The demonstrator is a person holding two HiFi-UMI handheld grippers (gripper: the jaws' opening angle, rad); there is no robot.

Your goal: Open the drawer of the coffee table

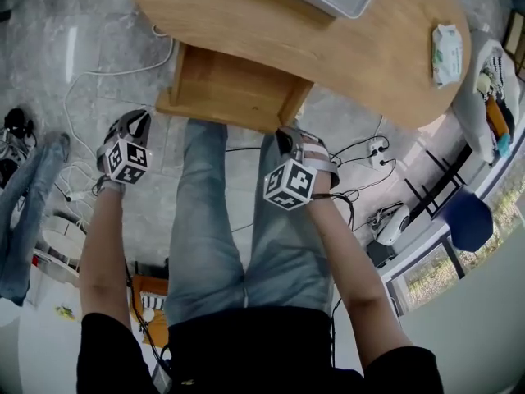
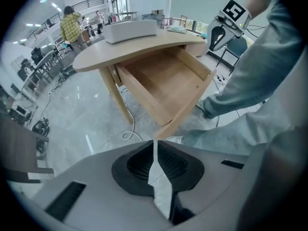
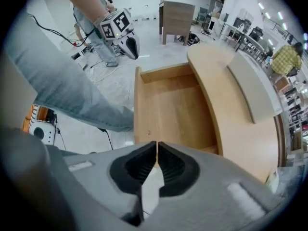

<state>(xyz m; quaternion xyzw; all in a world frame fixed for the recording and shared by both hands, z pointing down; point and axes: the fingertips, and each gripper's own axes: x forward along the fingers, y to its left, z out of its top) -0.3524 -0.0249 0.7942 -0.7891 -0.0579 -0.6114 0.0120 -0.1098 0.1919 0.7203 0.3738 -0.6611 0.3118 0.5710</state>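
head view: drawer (image 1: 234,84) stands pulled well out from under coffee table (image 1: 353,64), empty inside, front edge just ahead of our legs (image 1: 205,220). left gripper (image 2: 154,144) has jaws pressed together, nothing held. right gripper (image 3: 157,144) likewise closed, empty. neither touches drawer. risks we judge: our knees nudge drawer back in; a further pull drags it off its runners, drops it on floor.

This looks like an open-plan lab or workshop hall. The polished grey floor (image 1: 49,23) is strewn with white cables (image 1: 123,71) and a power strip (image 1: 377,148). Cluttered workbenches (image 2: 33,69) line the left gripper view's upper left, and ceiling strip lights (image 3: 262,6) run along the right gripper view's upper right.
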